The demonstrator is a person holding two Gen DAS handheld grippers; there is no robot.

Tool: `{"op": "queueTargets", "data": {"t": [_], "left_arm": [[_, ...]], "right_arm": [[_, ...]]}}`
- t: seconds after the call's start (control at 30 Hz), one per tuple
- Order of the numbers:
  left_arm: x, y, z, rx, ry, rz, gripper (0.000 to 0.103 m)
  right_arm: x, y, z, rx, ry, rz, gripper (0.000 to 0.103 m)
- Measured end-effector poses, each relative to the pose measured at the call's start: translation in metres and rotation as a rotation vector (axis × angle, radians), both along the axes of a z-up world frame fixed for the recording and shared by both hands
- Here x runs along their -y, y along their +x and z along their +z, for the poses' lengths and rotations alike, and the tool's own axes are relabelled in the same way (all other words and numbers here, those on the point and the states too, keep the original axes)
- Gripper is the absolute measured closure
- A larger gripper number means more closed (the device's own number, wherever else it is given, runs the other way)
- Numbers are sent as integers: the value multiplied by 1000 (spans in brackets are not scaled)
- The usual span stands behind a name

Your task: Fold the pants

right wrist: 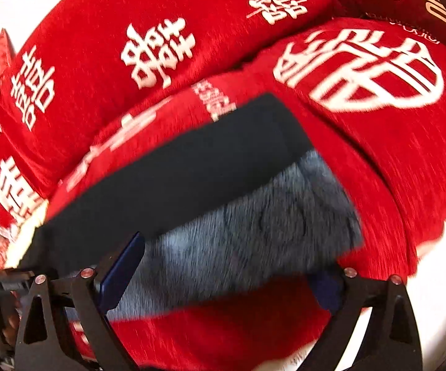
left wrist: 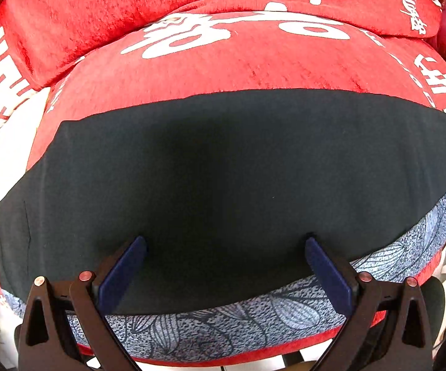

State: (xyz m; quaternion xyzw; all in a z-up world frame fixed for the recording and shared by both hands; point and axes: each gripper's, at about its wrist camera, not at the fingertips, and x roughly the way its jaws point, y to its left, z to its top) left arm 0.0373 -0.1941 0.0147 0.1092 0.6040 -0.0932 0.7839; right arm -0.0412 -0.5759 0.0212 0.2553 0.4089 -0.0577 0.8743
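The pants (left wrist: 223, 170) lie flat on a red cushion: a black layer on top and a grey-blue leaf-patterned layer (left wrist: 254, 312) showing along the near edge. My left gripper (left wrist: 226, 241) is open, its blue-padded fingers (left wrist: 124, 269) spread just above the black cloth near that edge, holding nothing. In the right wrist view, which is blurred, the pants (right wrist: 192, 170) lie diagonally, black part far, patterned part (right wrist: 254, 232) near. My right gripper (right wrist: 232, 253) is open over the patterned part, its right finger partly hidden by the cloth edge.
The red seat cushion (left wrist: 238, 68) has white characters. Red back cushions (left wrist: 99, 6) stand behind it, also in the right wrist view (right wrist: 130, 46). A second seat cushion (right wrist: 393, 123) lies to the right. The sofa's front edge (left wrist: 223, 355) is just below the pants.
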Motion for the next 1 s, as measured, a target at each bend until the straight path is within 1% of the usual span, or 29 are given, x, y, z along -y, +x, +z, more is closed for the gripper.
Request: {"op": "queueTargets", "data": {"t": [0.03, 0.1, 0.17, 0.23, 0.27, 0.33, 0.4, 0.5, 0.53, 0.6, 0.67, 0.77, 0.8, 0.83, 0.87, 0.93, 0.97, 1.0], "left_arm": [[1, -1, 0, -2, -1, 5, 0], [3, -1, 1, -13, -15, 20, 0], [7, 2, 0, -23, -31, 25, 0], [26, -2, 2, -24, -43, -2, 0], [35, -4, 3, -21, -39, -19, 0], [57, -5, 4, 2, -12, -55, 0], [78, 0, 2, -17, -29, -75, 0], [95, 6, 2, 6, 1, -40, 0], [96, 9, 1, 3, 7, -30, 0], [95, 11, 0, -11, -10, 7, 0], [95, 11, -1, -4, -8, 18, 0], [98, 3, 0, 23, -1, 29, 0], [97, 4, -1, 30, -1, 33, 0], [96, 6, -2, 34, -1, 32, 0], [96, 5, -2, 37, -1, 32, 0], [96, 6, -2, 40, -6, 33, 0], [97, 5, -2, 43, -6, 32, 0], [97, 3, -1, 46, -7, 31, 0]], "right_arm": [[2, 3, 0, 14, 7, 1, 7], [7, 0, 0, 41, 16, 2, 12], [9, -10, -1, 58, 30, -11, 31], [16, -25, -5, 75, 73, -17, 40], [18, -34, -6, 87, 97, -13, 40], [17, -44, -7, 100, 116, 10, 40], [15, -41, -8, 102, 103, 22, 39], [13, -19, -3, 118, 92, 34, 30], [14, -12, -2, 121, 92, 36, 29], [16, 7, -1, 120, 89, 44, 29], [13, 18, -1, 116, 65, 61, 29], [2, 24, 1, 94, -22, 99, 29], [-2, 24, 1, 85, -55, 109, 31], [-5, 25, 3, 64, -98, 111, 39], [-5, 26, 5, 40, -119, 100, 59], [0, 25, 10, 23, -65, 88, 77], [3, 24, 16, 27, -43, 78, 80], [1, 22, 23, 36, -47, 77, 81]]}}
